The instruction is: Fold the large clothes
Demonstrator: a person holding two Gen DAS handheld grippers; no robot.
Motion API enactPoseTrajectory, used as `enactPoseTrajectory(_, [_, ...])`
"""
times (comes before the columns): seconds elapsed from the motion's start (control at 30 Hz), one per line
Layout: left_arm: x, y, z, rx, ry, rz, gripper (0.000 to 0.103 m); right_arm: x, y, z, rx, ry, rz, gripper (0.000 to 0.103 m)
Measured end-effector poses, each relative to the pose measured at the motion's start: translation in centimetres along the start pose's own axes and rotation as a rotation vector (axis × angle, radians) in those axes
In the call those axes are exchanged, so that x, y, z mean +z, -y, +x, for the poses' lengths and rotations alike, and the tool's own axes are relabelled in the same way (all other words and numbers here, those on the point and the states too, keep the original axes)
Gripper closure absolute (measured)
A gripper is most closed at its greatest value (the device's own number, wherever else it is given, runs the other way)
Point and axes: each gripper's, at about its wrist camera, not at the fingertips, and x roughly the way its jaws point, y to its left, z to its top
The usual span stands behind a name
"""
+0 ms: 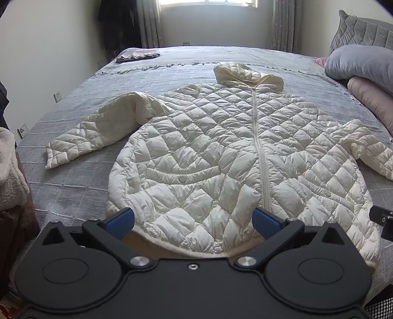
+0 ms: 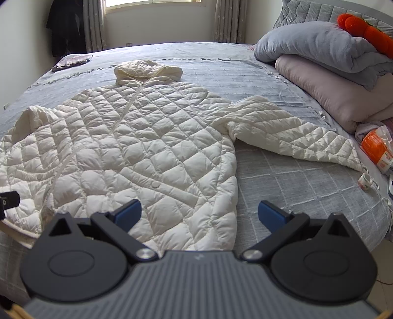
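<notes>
Setting: a bedroom, with a wide bed under a grey checked bedspread (image 1: 73, 186) and a curtained window (image 1: 208, 2) at the far wall.
Garment: a cream-white diamond-quilted puffer coat (image 1: 221, 152) lies front-up and zipped on the bedspread, hem toward the cameras, hood (image 1: 245, 73) bunched at the far end.
Sleeves: the sleeve on the left of the frame (image 1: 93, 132) stretches outward with its cuff on the bedspread; the opposite sleeve (image 2: 289, 130) angles off toward the stacked bedding.
Left tongs: the left tongs (image 1: 194, 220), black with blue pads, stand wide apart over the coat's hem, holding nothing; the coat's hem fills the gap between the pads.
Right tongs: the right tongs (image 2: 200, 216) likewise gape wide and hold nothing, one pad over the coat's lower corner, the other over bare bedspread just beside it.
Bedding: a folded grey blanket (image 2: 319, 44) sits on a pale pink folded quilt (image 2: 331, 98) at the bed's right side, with a bright orange plush toy (image 2: 363, 29) on top.
Far corner: a small folded patterned cloth (image 1: 137, 56) lies well apart from the coat.
</notes>
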Motion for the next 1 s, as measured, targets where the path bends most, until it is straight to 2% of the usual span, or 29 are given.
enactPoseTrajectory(1.0, [-0.11,-0.91,0.5,0.007,-0.005,-0.013,0.0,0.03,-0.68,0.39,-0.001,-0.007,-0.018,0.0])
